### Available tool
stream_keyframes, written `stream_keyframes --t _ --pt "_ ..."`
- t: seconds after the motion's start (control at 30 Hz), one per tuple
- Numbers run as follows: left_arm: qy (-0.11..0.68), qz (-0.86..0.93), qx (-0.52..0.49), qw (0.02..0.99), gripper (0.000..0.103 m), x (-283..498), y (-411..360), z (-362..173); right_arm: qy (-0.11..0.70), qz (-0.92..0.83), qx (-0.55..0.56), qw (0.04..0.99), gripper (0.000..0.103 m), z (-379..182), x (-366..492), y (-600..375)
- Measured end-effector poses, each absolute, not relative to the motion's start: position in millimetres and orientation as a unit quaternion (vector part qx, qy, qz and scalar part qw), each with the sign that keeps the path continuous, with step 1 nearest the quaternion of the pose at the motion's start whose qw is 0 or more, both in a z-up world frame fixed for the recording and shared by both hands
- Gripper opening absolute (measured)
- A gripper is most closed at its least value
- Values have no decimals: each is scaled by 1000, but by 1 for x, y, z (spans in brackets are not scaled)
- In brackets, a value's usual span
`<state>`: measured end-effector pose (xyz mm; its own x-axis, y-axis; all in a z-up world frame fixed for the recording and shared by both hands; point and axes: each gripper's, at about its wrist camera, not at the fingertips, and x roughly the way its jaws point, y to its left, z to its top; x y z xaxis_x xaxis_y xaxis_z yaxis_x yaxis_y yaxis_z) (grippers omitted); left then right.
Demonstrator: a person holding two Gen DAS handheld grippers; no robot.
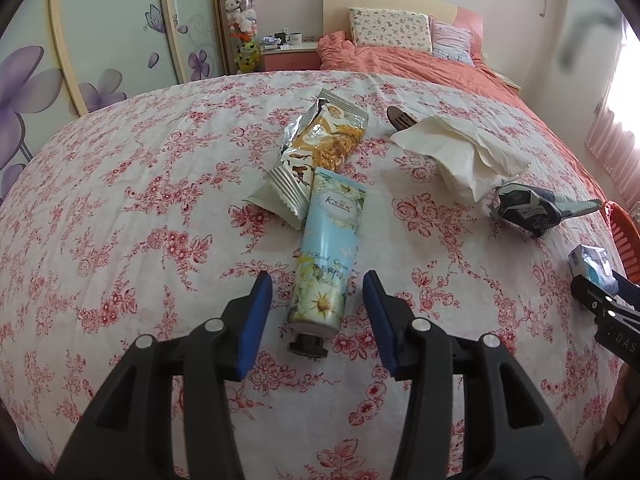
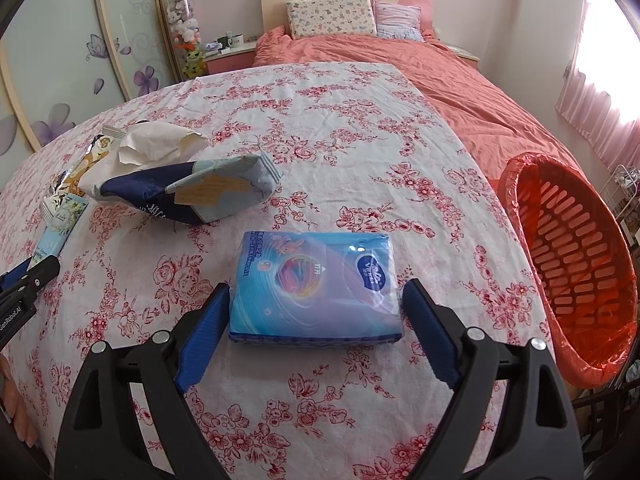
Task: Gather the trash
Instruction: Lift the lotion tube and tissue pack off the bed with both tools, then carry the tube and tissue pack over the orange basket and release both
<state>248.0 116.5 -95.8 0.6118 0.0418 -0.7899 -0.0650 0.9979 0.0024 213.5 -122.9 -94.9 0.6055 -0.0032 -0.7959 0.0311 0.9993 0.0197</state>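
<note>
My left gripper (image 1: 318,280) is open on the floral bedsheet, its blue pads on either side of a light-blue hand cream tube (image 1: 326,256) without touching it. My right gripper (image 2: 316,286) is open too. A blue tissue pack (image 2: 316,284) lies flat between its pads, which stand close to the pack's sides. Beyond the tube lie a gold and silver snack wrapper (image 1: 320,136), a white ridged wrapper (image 1: 288,196), a crumpled white tissue (image 1: 460,152) and a dark blue wrapper (image 1: 532,208).
An orange slatted bin (image 2: 576,264) with a red liner stands off the bed's right edge. A brown hair clip (image 1: 400,118) peeks from behind the tissue. An orange quilt (image 2: 400,64) and pillows fill the far end. A wardrobe (image 1: 100,40) is on the left.
</note>
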Motion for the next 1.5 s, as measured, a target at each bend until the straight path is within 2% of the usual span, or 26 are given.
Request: stream_keyframes --t 0.43,0.5,0.57,0.6,1.5 --pt "442 11 7 897 49 243 117 -95 442 -9 14 897 84 -94 213 -124" --pt "440 10 8 898 39 242 119 -95 437 -9 15 899 73 -93 212 -124" --pt "438 5 12 899 28 241 119 -94 436 -6 16 900 73 -93 211 -125" --pt "437 3 17 899 27 241 118 -94 436 -5 15 900 73 -93 211 -125" --pt "395 -16 0 919 26 212 112 -56 378 -2 49 925 73 -49 174 -158"
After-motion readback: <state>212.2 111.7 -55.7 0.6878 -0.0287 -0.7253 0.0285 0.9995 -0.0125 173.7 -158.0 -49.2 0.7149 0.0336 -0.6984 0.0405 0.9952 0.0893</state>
